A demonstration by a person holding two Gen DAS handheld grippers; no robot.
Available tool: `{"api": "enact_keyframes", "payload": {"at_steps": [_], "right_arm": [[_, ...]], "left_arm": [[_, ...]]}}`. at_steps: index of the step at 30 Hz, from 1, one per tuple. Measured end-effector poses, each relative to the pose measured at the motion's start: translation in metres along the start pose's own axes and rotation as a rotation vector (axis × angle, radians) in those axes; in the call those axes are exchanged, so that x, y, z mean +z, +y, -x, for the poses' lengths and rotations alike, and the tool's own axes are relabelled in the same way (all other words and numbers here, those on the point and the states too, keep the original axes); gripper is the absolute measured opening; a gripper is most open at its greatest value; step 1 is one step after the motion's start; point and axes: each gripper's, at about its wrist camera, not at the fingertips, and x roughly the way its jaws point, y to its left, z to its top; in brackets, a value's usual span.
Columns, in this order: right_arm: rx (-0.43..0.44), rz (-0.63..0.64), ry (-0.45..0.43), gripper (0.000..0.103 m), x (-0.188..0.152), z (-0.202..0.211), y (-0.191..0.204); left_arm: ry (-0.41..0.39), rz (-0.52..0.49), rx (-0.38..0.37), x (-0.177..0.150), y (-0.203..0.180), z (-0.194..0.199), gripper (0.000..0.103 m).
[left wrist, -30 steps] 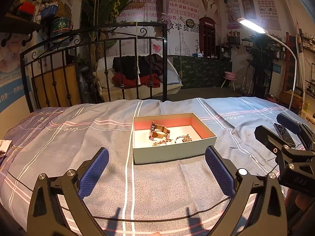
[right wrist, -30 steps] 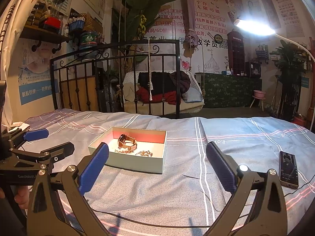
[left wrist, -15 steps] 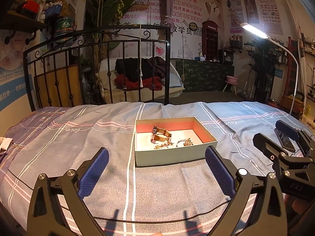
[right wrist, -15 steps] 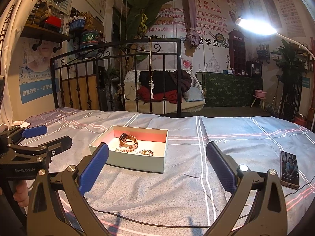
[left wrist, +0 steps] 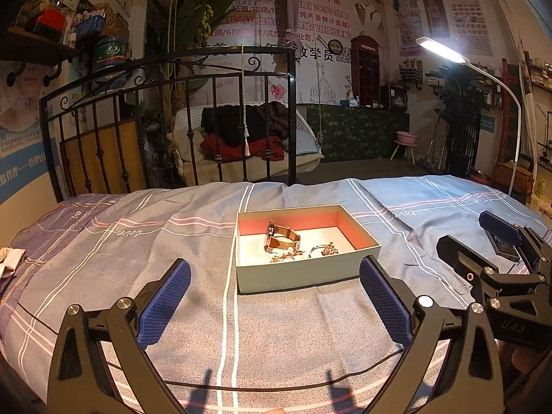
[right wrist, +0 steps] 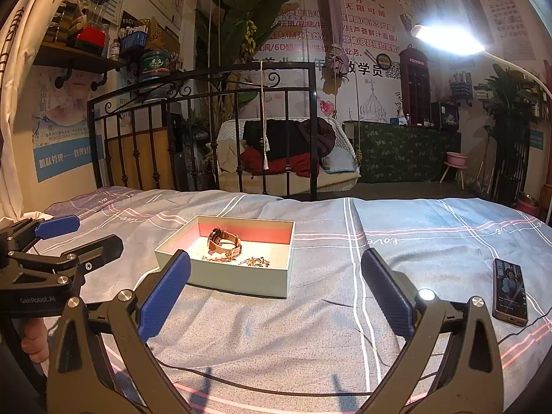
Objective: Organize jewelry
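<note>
An open pale-green box [left wrist: 303,277] with a pink inner wall lies on the bedspread; it also shows in the right wrist view [right wrist: 238,281]. Inside it are a rose-gold watch [left wrist: 280,238] [right wrist: 223,240] and small gold jewelry pieces [left wrist: 322,250] [right wrist: 255,261]. My left gripper [left wrist: 274,296] is open and empty, held above the bed just short of the box. My right gripper [right wrist: 274,293] is open and empty, to the right of the box and short of it. Each gripper shows in the other's view, the right one [left wrist: 496,252] and the left one [right wrist: 69,241].
A smartphone [right wrist: 510,291] lies on the striped bedspread [right wrist: 414,241] at the right. A black cable [right wrist: 276,391] runs across the bed near me. A black iron bed frame [left wrist: 172,120] stands behind the bed. A floor lamp [left wrist: 445,50] shines at the right.
Both views have tilted slightly so the box sits a little lower and nearer. Both grippers stay open and empty; the jewelry has not moved.
</note>
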Motion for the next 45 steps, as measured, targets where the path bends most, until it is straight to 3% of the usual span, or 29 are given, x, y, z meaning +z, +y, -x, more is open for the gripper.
{"api": "enact_keyframes", "payload": {"at_steps": [31, 35, 45], "right_arm": [[-0.008, 0.006, 0.010, 0.097, 0.0000, -0.0035, 0.0027], [-0.007, 0.006, 0.014, 0.097, -0.0001, -0.0039, 0.0034], [-0.011, 0.004, 0.013, 0.097, 0.0019, -0.0043, 0.0019]], "left_arm": [[-0.004, 0.015, 0.030, 0.0012, 0.0013, -0.0013, 0.097], [-0.015, 0.037, 0.080, -0.0006, 0.0039, 0.0003, 0.097], [-0.012, 0.028, 0.054, -0.0009, 0.0047, 0.0016, 0.097]]}}
